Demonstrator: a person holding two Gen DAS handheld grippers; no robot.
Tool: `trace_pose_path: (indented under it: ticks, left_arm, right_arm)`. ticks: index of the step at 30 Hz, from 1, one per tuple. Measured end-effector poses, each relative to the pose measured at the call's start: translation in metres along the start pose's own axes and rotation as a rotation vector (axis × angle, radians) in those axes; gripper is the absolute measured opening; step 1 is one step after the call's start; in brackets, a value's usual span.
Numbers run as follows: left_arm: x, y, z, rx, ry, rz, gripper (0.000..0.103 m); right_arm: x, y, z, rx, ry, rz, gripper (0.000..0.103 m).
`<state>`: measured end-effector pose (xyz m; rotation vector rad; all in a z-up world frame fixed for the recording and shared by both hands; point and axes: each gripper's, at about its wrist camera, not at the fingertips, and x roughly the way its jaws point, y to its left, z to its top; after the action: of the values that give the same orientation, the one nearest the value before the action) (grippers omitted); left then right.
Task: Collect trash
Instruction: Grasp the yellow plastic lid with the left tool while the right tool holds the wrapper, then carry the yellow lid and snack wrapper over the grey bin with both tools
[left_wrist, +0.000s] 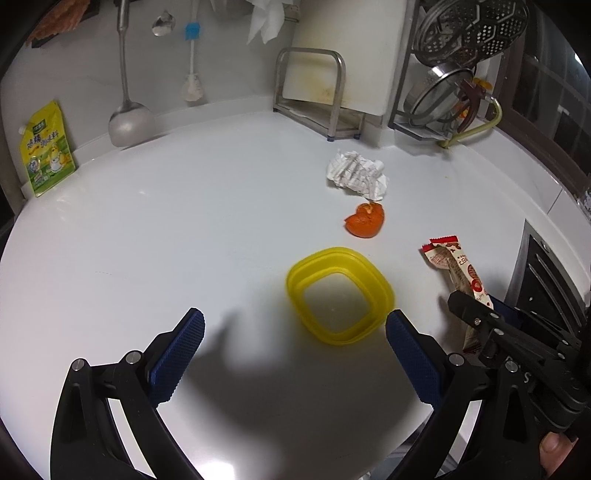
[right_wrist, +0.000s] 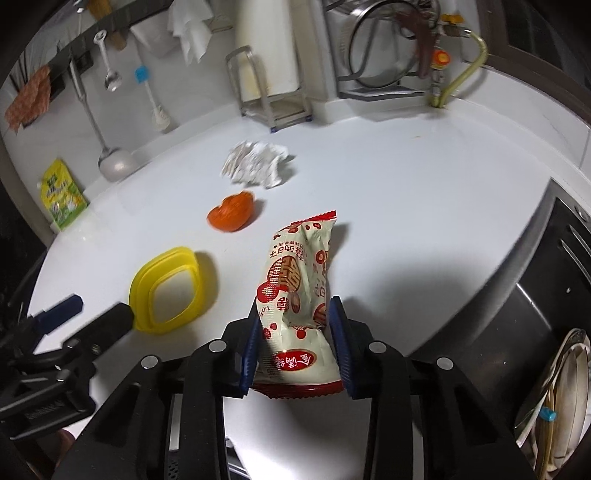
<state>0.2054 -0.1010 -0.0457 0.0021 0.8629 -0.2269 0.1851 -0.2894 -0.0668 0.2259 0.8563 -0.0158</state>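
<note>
On the white counter (left_wrist: 147, 240) stands a yellow plastic container (left_wrist: 295, 280) (right_wrist: 147, 273) with nothing in it. My left gripper (left_wrist: 295, 321) (right_wrist: 96, 310) is open just in front of it, holding nothing. A red-and-cream snack wrapper (right_wrist: 295, 273) (left_wrist: 454, 266) sits tilted up between the blue pads of my right gripper (right_wrist: 294, 306) (left_wrist: 480, 321), which is shut on its lower part. An orange peel (left_wrist: 365, 220) (right_wrist: 232, 216) and a crumpled white paper (left_wrist: 356, 173) (right_wrist: 256, 164) lie farther back.
A green-yellow pouch (left_wrist: 46, 151) and a ladle (left_wrist: 129, 122) lean at the back left wall. A cutting board in a metal rack (left_wrist: 314, 92) and a pot rack (left_wrist: 454, 74) stand at the back. A steel sink (right_wrist: 535, 314) with dishes (right_wrist: 561, 387) lies right.
</note>
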Motion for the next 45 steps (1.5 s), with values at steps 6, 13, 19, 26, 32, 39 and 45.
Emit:
trace_pose_path:
  ticks: [6,13,19,26,32,39,45]
  left_arm:
    - [0.016,-0.017,0.003,0.01,0.037,-0.001,0.097]
    - [0.032,-0.028,0.007,0.02,0.068,0.039,0.097]
    - [0.048,-0.03,0.013,0.017,0.113,0.074,0.097]
    - [0.051,-0.036,0.013,0.035,0.09,0.092,0.086]
    - [0.043,-0.036,0.011,0.052,0.058,0.075,0.074]
    - [0.009,-0.033,0.005,0.094,-0.029,0.088,0.074]
    - [-0.029,-0.026,-0.014,0.108,-0.1,0.098,0.074]
  right_arm:
    - [-0.014,-0.021,-0.003,0.056,-0.027,0.02,0.034]
    - [-0.025,-0.029,-0.004,0.092,-0.06,0.069,0.034]
    - [-0.028,-0.029,-0.004,0.096,-0.069,0.099,0.034]
    - [-0.032,-0.03,-0.004,0.102,-0.083,0.113,0.034]
    - [-0.031,-0.029,-0.005,0.1,-0.082,0.107,0.034]
    - [-0.029,-0.024,-0.008,0.086,-0.074,0.105,0.034]
    - [-0.046,-0.02,-0.016,0.091,-0.088,0.101,0.034]
